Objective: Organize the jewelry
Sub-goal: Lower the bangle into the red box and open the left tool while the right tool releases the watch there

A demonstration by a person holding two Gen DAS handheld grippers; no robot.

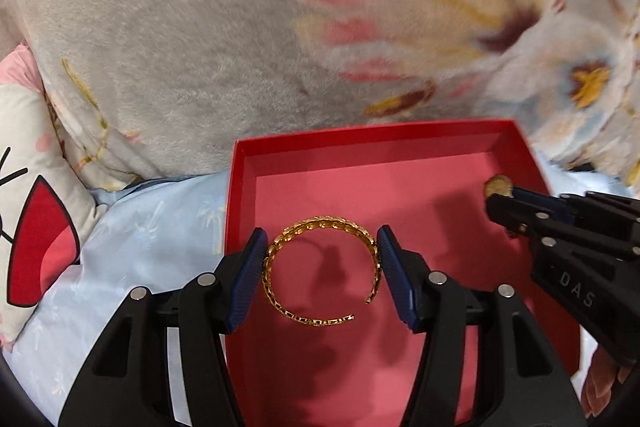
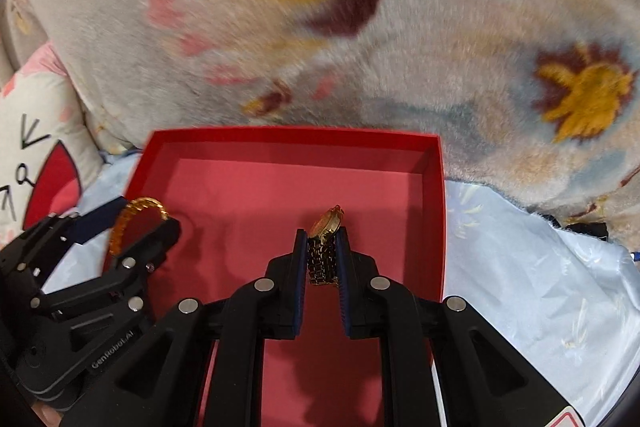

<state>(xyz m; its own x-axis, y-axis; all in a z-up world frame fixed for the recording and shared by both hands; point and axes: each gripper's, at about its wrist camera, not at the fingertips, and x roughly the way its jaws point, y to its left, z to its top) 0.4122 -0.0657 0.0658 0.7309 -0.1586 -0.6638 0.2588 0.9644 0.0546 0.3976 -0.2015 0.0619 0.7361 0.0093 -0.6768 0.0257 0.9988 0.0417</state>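
A shallow red box (image 1: 360, 139) lies on the bed and shows in both views. My left gripper (image 1: 322, 247) is shut on a gold open cuff bracelet (image 1: 320, 227), held by its two sides above the box floor near the left wall. The bracelet also shows in the right wrist view (image 2: 138, 209), in the left gripper (image 2: 132, 223). My right gripper (image 2: 322, 247) is shut on a gold watch (image 2: 328, 223) with a dark-and-gold band, held over the middle of the box (image 2: 280, 135). In the left wrist view the right gripper (image 1: 500, 199) holds the watch (image 1: 498, 185) near the box's right wall.
A fuzzy grey floral blanket (image 1: 200, 47) rises right behind the box. A white cushion with a red and black print (image 1: 32, 227) lies at the left. The box rests on a pale blue sheet (image 2: 520, 247).
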